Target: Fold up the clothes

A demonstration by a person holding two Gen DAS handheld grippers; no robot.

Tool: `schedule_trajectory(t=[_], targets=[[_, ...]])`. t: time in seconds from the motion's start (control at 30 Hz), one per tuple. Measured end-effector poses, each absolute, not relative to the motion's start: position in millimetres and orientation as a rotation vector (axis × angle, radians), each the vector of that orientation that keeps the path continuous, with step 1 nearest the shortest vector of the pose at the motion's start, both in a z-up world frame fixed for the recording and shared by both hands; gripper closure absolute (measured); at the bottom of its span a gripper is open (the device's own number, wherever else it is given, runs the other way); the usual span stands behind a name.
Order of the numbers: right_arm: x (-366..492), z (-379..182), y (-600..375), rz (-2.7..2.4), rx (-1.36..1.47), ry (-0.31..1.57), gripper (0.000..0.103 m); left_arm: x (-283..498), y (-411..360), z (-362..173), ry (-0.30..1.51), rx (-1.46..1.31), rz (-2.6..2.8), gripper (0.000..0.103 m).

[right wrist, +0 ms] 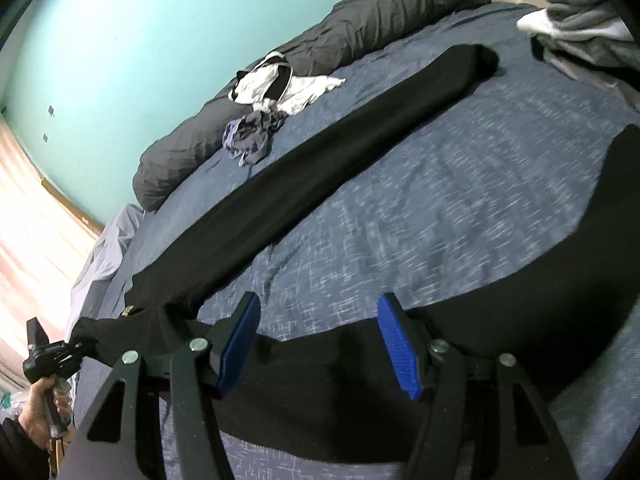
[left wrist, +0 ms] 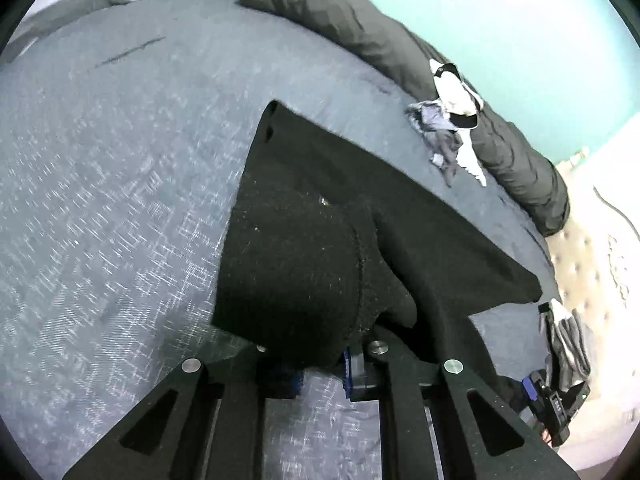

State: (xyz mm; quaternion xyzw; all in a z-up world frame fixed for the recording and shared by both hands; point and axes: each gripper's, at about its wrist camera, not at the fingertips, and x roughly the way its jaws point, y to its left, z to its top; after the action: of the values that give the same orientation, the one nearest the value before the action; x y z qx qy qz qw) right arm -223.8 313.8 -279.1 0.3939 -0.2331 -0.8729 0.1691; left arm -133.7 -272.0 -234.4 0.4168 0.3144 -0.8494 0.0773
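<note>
Black knit fills the space ahead of my left gripper (left wrist: pixel 320 364), and the black garment (left wrist: pixel 320 248) drapes over both fingertips, hiding the blue pads almost fully; the jaws sit close together with fabric bunched between them, so I read it as clamped on the cloth. From that tool the garment runs forward and to the right across the blue bedspread (left wrist: pixel 100 200), its far edge blurred. Beyond it to the right I see a crumpled heap of small clothes (left wrist: pixel 448 132) against a dark rolled duvet (left wrist: pixel 360 28). On my right gripper (right wrist: pixel 320 348) the jaws stand wide apart, blue pads (right wrist: pixel 400 356) bare, gripping nothing, and the garment's body lies just under them. Its long sleeve (right wrist: pixel 320 160) stretches away forward and up to the right, cuff furthest off.
</note>
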Motion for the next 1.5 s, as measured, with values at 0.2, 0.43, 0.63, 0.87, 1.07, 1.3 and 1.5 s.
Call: schedule_trajectory(t=[0.2,0.43,0.63,0.87,1.07,1.3,1.5], targets=[[-207.6,-250.3,366.7,-2.561,1.167,-0.602,0.041,-122.3,-275.3,-239.0,0.937,1.274,-2.543,0.089],[-190.5,-231.4,461.0,-2.719,1.364,-0.405,0.041,-119.9,-275.7,-252.0,0.959,1.276,-2.547,0.089],[-194.3,-249.9,516.7,-2.717,1.524,-0.515,0.041,-120.9,-276.1,-252.5,0.940,1.286,-2.560,0.089],[-215.0,-280.2,529.9,-2.700,1.600,-0.557,0.041,-123.6,-276.7,-257.1,0.931,1.299,-2.556,0.089],[-228.2,-293.9,533.5,-2.723,1.594,-0.562,0.046,-126.5,-277.2,-261.0,0.923,1.309,-2.557,0.089],[-235.0,-284.4,524.4,-2.738,1.485,-0.507,0.090,-127.5,-277.9,-262.0,0.918,1.313,-2.562,0.089],[-237.8,-230.6,520.0,-2.774,1.387,-0.427,0.093,-125.5,-277.5,-259.1,0.901,1.314,-2.565,0.089]])
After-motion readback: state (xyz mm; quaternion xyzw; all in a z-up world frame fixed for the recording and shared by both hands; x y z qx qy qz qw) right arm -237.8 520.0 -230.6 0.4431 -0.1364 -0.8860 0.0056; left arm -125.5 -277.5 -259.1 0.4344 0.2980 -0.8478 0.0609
